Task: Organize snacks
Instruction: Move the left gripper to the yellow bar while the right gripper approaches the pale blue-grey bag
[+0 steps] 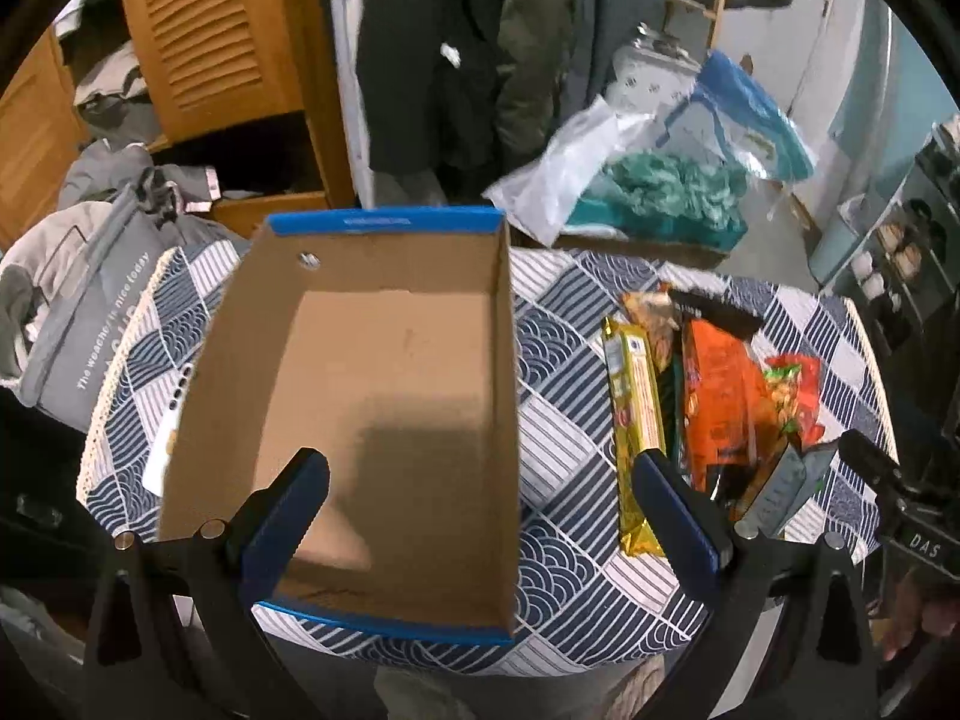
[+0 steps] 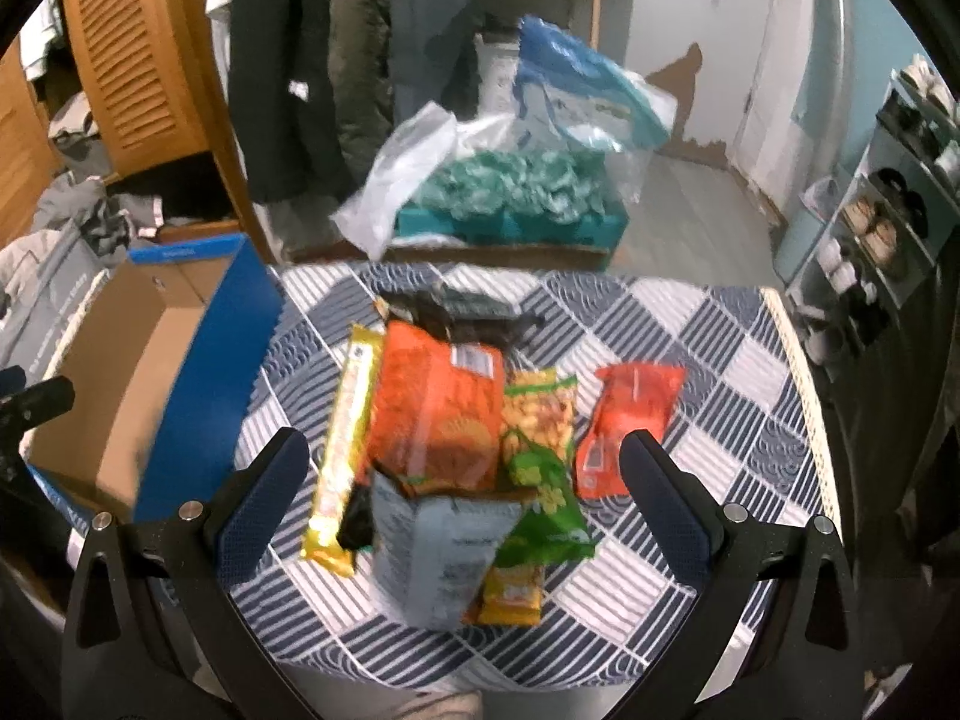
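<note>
An empty cardboard box (image 1: pixel 384 360) with blue outer walls lies on the patterned tablecloth (image 1: pixel 558 438); it also shows at the left of the right wrist view as the box (image 2: pixel 138 360). My left gripper (image 1: pixel 480 474) hangs open above the box's right wall, holding nothing. A pile of snacks lies to the right: a long yellow bar (image 2: pixel 342 450), a big orange bag (image 2: pixel 438 408), a pale grey-blue packet (image 2: pixel 438 546), a green packet (image 2: pixel 540 510) and a red packet (image 2: pixel 624 426). My right gripper (image 2: pixel 462 456) is open above this pile.
A white phone-like item (image 1: pixel 171 426) lies at the box's left. A small yellow packet (image 2: pixel 510 594) sits at the pile's near end. Beyond the table are a grey bag (image 1: pixel 90 312), a wooden cabinet (image 1: pixel 210 30), plastic bags (image 2: pixel 510 180) and a shoe rack (image 2: pixel 882 228).
</note>
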Tool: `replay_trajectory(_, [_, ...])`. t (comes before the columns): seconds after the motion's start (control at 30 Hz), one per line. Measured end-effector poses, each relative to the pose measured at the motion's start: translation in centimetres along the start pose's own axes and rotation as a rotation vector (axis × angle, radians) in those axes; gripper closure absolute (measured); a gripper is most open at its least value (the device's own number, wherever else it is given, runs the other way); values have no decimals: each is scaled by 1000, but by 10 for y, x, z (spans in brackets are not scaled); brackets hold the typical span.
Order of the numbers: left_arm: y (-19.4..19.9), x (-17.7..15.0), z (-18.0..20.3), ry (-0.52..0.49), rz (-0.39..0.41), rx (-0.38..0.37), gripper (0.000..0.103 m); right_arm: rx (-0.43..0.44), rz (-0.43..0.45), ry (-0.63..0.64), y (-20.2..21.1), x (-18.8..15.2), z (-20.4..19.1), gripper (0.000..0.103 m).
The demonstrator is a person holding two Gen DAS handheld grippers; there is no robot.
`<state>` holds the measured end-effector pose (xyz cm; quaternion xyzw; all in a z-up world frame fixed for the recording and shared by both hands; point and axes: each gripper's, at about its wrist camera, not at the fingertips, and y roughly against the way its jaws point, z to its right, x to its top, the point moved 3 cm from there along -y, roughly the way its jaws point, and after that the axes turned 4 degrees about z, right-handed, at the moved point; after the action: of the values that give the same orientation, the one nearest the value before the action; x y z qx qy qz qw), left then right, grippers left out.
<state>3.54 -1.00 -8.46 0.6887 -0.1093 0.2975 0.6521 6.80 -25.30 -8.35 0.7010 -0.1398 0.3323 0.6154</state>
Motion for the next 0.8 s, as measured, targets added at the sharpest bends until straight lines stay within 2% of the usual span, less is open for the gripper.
replay_trajectory(0.17, [-11,-13,25,-45,-34,13,1,22,-76,-26,-13,-16,3,1])
replay_trajectory(0.3, [-21,-21,37,-70,-51,25,1,29,-103,-33,-19,-27,-1,1])
replay_trajectory(0.47, [-34,-29,40,-45,-74,46,1,27,-150,-36,-34,-42,-5,1])
replay_trajectory(0.8, [-47,-34,56,-55,-49,34,1,-13,-198,-63,-61,-57,-4,1])
